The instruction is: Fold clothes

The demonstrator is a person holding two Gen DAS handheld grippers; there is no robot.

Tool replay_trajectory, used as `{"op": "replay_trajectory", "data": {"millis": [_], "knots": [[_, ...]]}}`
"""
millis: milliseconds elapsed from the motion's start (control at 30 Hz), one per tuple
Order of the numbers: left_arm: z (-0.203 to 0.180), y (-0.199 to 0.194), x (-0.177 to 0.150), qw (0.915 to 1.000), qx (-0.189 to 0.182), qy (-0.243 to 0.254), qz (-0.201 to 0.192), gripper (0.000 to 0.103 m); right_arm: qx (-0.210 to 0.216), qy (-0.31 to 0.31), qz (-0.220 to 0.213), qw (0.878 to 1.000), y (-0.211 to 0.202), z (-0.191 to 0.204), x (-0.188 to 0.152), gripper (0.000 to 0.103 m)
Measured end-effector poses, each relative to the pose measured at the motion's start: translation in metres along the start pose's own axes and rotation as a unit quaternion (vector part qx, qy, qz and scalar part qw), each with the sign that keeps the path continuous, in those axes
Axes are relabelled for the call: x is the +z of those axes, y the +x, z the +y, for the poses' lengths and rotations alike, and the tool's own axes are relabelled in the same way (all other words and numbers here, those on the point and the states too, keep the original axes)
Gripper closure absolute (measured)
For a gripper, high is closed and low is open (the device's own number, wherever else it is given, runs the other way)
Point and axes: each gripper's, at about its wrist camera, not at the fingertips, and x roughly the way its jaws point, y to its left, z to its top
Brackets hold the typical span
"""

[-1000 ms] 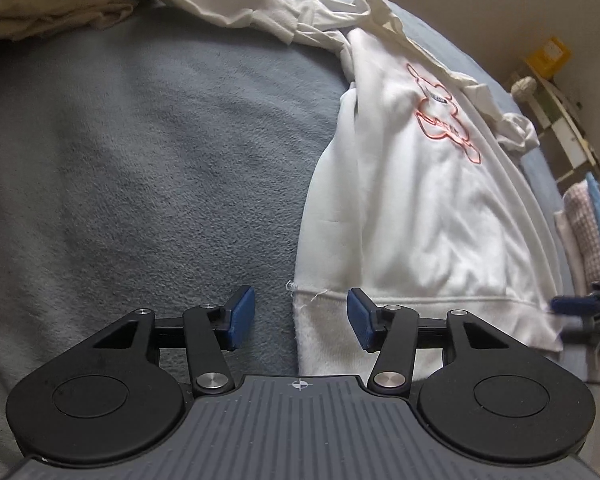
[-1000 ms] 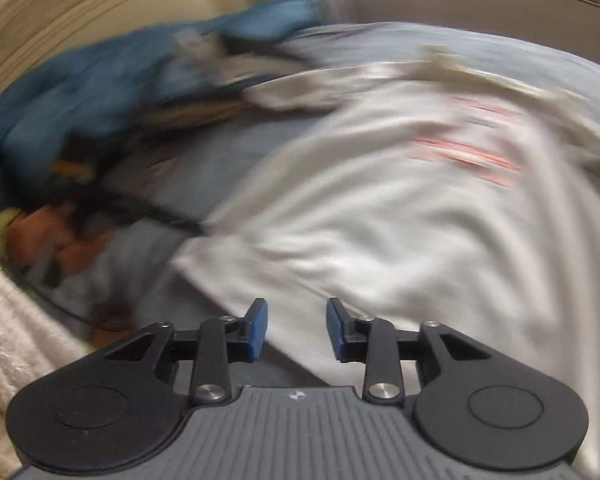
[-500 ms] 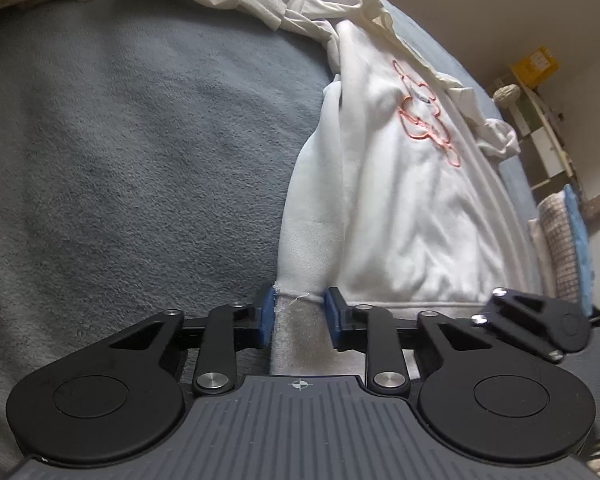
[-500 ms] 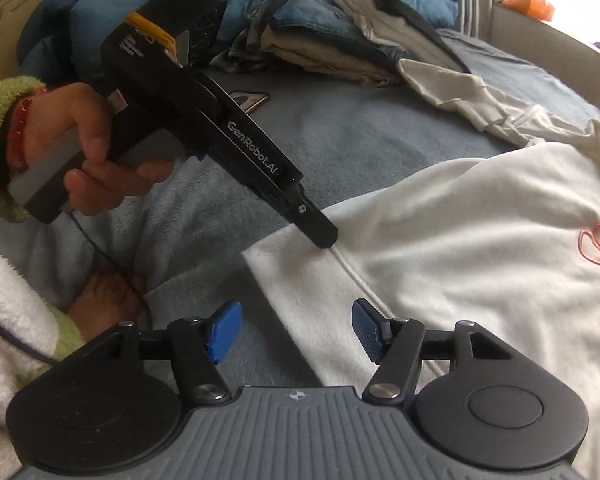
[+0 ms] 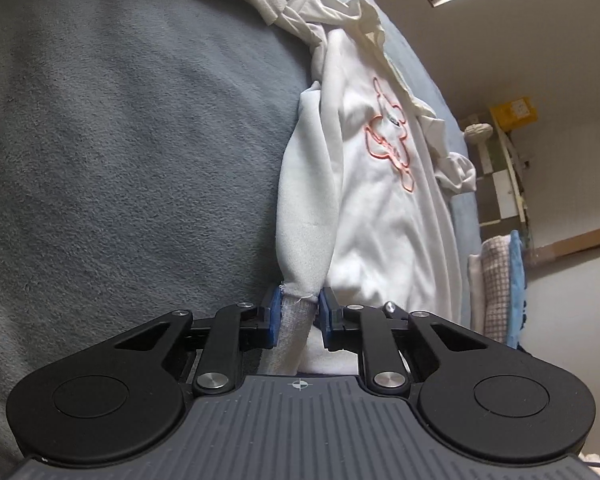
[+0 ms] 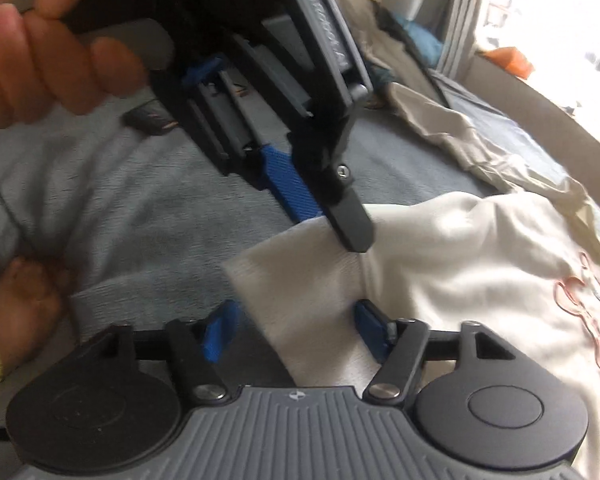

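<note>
A white sweatshirt (image 5: 380,220) with an orange outline print lies on a grey blanket (image 5: 120,140). My left gripper (image 5: 298,308) has its blue pads pressed on the ribbed hem corner, which bunches between them; its jaws are still closing. In the right wrist view the left gripper (image 6: 332,220) hangs above that lifted corner of the sweatshirt (image 6: 480,280), held by a hand (image 6: 40,60). My right gripper (image 6: 296,328) sits just below it, with the hem between its jaws. Those jaws are closing, and a gap still shows at the left pad.
A beige garment (image 6: 460,136) lies crumpled beyond the sweatshirt, and a cream one (image 5: 300,0) at its neck end. Folded towels (image 5: 496,280) and shelves (image 5: 508,168) stand off the bed's far side. A small dark object (image 6: 152,120) rests on the blanket. The person's other hand (image 6: 16,300) is low left.
My left jaws closed on the hem corner and rolled, drawing it up. My right gripper swung in close under the left one, opened wide around the hem, then narrowed.
</note>
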Motion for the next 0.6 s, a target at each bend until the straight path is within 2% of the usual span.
{"op": "replay_trajectory", "data": {"millis": [33,67,133,333,433,533,600], "knots": [[0.0,0.0,0.0,1.0,0.001,-0.001,-0.001,0.086,-0.003,0.005,-0.001,1.0,-0.001,-0.002,-0.001,0.064],[0.0,0.0,0.0,1.0,0.001,-0.002,-0.002,0.086,-0.007,0.008,-0.001,1.0,-0.003,-0.004,-0.001,0.079],[0.0,0.0,0.0,1.0,0.002,-0.005,-0.004,0.086,-0.009,0.011,-0.002,1.0,-0.008,-0.009,-0.001,0.094],[-0.005,-0.012,-0.005,0.9998,0.009,0.017,0.0,0.086,0.038,0.009,-0.004,0.999,-0.041,-0.026,0.007,0.099],[-0.011,-0.014,-0.011,0.9991,0.019,0.037,0.012,0.086,0.082,0.026,0.003,0.996,-0.055,-0.037,0.012,0.099],[-0.014,-0.011,-0.016,0.9975,0.033,0.059,0.023,0.086,0.12,0.021,0.016,0.992,-0.06,-0.039,0.014,0.1],[-0.015,-0.005,-0.02,0.9957,0.043,0.077,0.029,0.086,0.131,0.011,0.029,0.991,-0.056,-0.036,0.011,0.1]]}}
